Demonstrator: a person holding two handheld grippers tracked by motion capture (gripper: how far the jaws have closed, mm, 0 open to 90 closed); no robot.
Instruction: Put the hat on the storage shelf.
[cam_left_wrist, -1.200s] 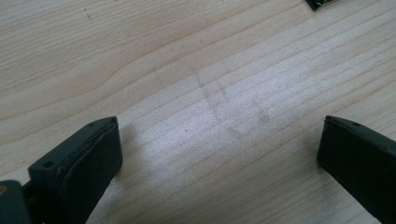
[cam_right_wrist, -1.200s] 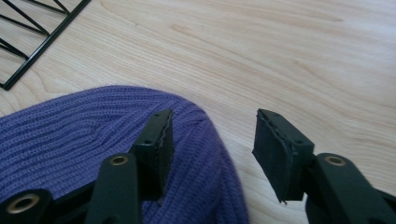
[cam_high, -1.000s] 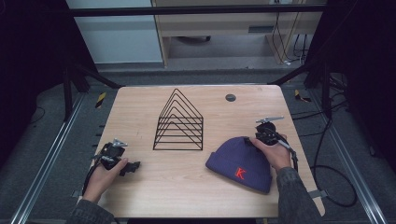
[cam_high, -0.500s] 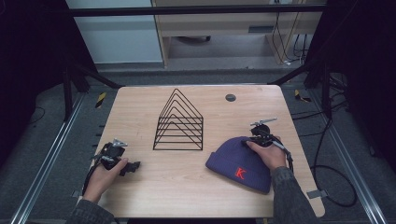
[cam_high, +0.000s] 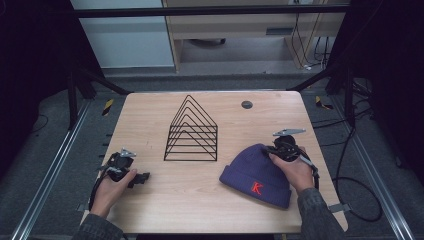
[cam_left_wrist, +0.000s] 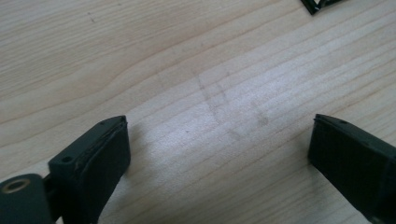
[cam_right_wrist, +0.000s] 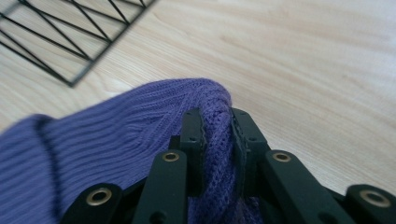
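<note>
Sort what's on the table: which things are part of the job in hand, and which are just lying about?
In use:
- purple hat, a fold pinched by the right gripper
- right hand

Lying about, as far as the pictures show:
- black wire rack
- small dark disc
- left gripper, open over bare table

Even overhead light on the table (cam_high: 150, 120), dark surroundings, soft shadows, close jaws blurred

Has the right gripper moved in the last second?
Yes. The right gripper has come down and inward, away from the table's right edge, and is now pinching the beanie's top.
</note>
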